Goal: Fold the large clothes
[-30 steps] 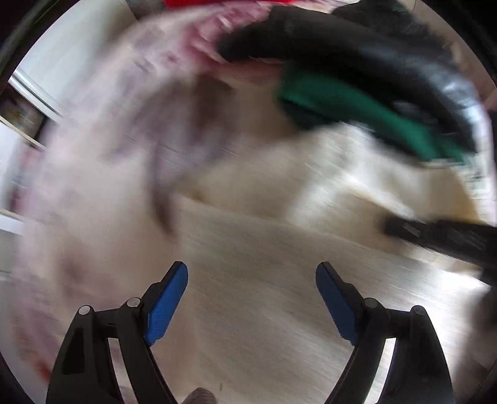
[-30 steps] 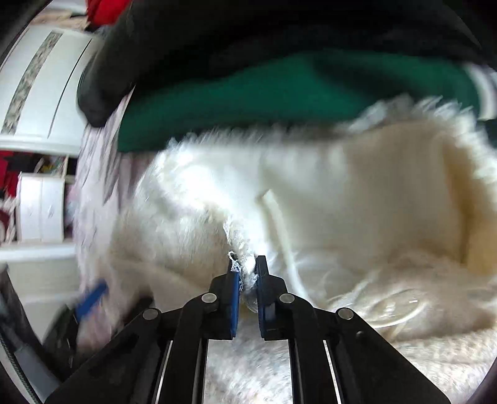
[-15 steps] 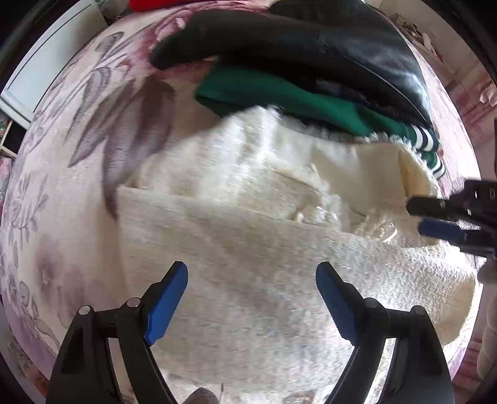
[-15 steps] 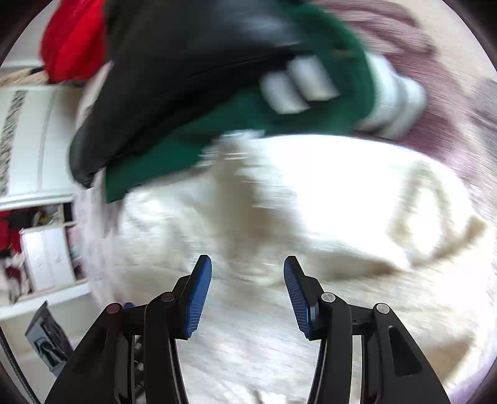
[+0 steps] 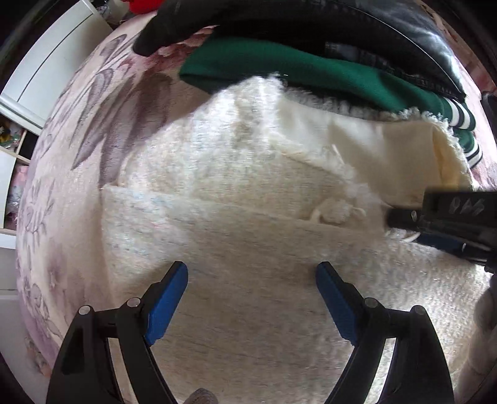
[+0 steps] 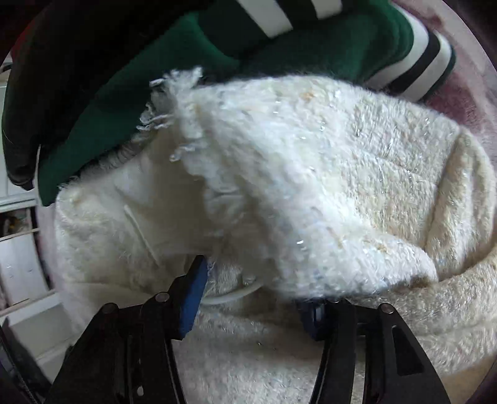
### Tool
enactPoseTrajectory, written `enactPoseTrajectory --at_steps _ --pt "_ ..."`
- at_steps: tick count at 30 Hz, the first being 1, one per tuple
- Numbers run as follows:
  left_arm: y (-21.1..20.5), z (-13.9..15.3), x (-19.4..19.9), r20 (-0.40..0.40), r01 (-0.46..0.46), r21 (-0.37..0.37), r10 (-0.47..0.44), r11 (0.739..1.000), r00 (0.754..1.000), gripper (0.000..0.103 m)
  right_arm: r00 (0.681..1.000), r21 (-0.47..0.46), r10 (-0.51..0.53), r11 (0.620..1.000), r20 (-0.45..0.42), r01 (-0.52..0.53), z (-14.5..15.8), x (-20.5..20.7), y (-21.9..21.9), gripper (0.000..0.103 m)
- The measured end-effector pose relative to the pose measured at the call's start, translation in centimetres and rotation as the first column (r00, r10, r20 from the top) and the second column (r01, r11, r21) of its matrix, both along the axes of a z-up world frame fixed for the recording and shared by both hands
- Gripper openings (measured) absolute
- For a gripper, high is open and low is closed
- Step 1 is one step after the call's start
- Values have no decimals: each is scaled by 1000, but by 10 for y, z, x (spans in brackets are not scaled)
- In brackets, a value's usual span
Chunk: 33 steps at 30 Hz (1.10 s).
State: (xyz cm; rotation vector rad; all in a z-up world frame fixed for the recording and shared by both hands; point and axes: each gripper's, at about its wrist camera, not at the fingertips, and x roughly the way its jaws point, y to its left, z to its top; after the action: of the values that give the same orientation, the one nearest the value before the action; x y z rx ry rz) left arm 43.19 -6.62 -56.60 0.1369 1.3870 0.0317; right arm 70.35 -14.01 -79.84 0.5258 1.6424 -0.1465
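A fluffy cream-white garment (image 5: 236, 217) lies spread on the floral bedspread (image 5: 77, 161), part folded over itself. My left gripper (image 5: 251, 295) is open and empty, hovering over its near part. My right gripper (image 6: 251, 295) is open with its jaws around a raised fold of the same garment (image 6: 310, 186); the fold drapes over the right finger and hides its pad. The right gripper also shows at the right edge of the left wrist view (image 5: 441, 223), down at the garment's frayed edge.
A green sweater with white stripes (image 5: 310, 71) and a black leather jacket (image 5: 341, 28) are piled just behind the white garment. White furniture (image 5: 46, 77) stands to the left of the bed. A red item (image 5: 139, 4) lies at the back.
The right gripper let go of the garment's fringe, opened, and has pushed forward into a fold. The left gripper stayed open and moved closer over the garment.
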Motion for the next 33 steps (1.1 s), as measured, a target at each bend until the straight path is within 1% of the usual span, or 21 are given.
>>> enactPoseTrajectory --at_steps 1,2,3,7,8,10,11,12,13,15,16,18,20,22,24,26,28,30,31,32,33 --pt "3 1 0 6 -5 5 5 1000 1000 85 999 -58 45 997 -6 -45 3 2 7 31" --pt "6 2 0 9 -8 12 8 1000 1000 85 998 -77 59 995 3 -59 6 2 10 24" --pt "9 3 -1 11 -11 19 11 1000 1000 85 998 -85 54 995 11 -53 8 1 10 21" --pt "17 9 -2 26 -18 23 17 1000 1000 85 997 -62 -10 998 78 15 22 3 15 19" --pt "17 10 -2 32 -16 26 15 1000 999 85 996 -43 -2 999 85 5 24 7 20 19" --pt "19 13 -3 38 -8 38 6 999 999 85 998 -35 -25 999 66 28 21 9 13 20" --pt "20 15 -6 38 -4 38 3 999 999 85 998 -7 -34 999 50 35 16 10 11 25" --pt "21 19 -9 38 0 32 -1 999 999 85 999 47 -33 998 40 32 14 10 5 35" --pt "21 24 -12 42 6 28 -8 1000 999 85 998 122 -41 992 37 36 17 7 -2 38" --pt "22 39 -24 66 22 32 -24 999 998 85 996 284 -82 956 45 66 39 -12 -27 38" --pt "22 44 -30 76 29 29 -31 999 997 85 993 315 -102 946 65 76 56 -25 -43 40" --pt "21 55 -53 85 41 21 -43 999 995 85 990 260 -107 962 91 81 92 -58 -80 59" --pt "18 56 -77 71 44 15 -45 999 996 85 991 130 -104 987 88 92 120 -97 -123 62" --pt "15 48 -96 36 42 14 -43 999 998 85 994 10 -111 994 22 111 125 -138 -168 62" --pt "3 37 -116 -7 34 -1 -34 999 999 85 993 -66 -110 992 -41 107 117 -173 -203 62" --pt "-11 20 -135 -65 25 -22 -27 999 998 85 993 -119 -89 990 -83 79 100 -195 -216 62" --pt "-28 6 -148 -91 37 -40 -40 999 995 85 997 -110 -30 994 -73 22 79 -200 -211 62" --pt "-50 -11 -157 -99 62 -13 -63 998 993 85 996 -95 55 994 -68 -62 55 -193 -202 62" --pt "-57 -19 -160 -112 68 5 -67 998 991 85 993 -81 99 991 -64 -104 42 -186 -197 61" --pt "-62 -26 -161 -123 68 11 -66 998 990 85 991 -95 123 987 -57 -128 32 -179 -192 50" --pt "-65 -30 -161 -122 63 13 -61 998 991 86 991 -103 126 986 -34 -129 28 -172 -193 32"
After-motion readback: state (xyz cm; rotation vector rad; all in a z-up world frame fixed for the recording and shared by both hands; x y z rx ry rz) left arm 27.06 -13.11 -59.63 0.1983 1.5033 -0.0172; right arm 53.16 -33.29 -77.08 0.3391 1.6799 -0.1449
